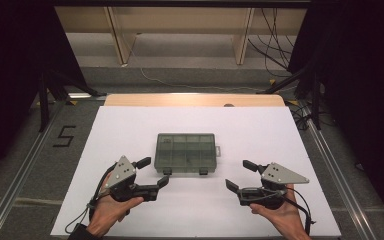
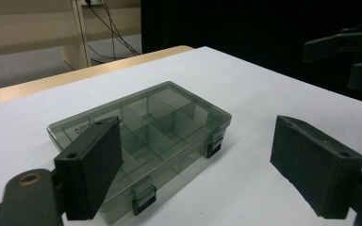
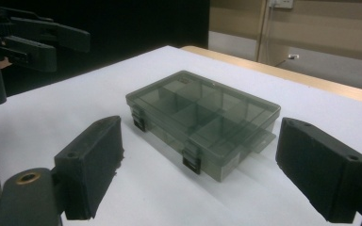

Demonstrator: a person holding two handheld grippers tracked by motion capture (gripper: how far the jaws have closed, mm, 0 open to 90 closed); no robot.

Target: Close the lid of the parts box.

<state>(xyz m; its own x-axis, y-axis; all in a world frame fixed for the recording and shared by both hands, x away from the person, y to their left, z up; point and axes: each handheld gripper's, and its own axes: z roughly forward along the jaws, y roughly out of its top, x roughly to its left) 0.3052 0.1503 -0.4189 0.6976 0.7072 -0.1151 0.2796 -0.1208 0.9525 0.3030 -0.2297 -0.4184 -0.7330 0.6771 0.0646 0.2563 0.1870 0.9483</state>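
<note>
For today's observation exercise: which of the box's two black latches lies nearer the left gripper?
The left latch on the compartment box; it sits just beyond the left gripper, while the right latch lies farther along the front edge.

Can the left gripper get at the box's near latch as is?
Probably yes. The left gripper is open beside the box, and the latch faces it with bare table between.

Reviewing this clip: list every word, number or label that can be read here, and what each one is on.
"5": black mark on the floor left of the table.
"AIRA...": raised lettering on the lid of the compartment box in the left gripper view; the rest is hidden behind that gripper's jaw.
Nothing else is readable.
</note>
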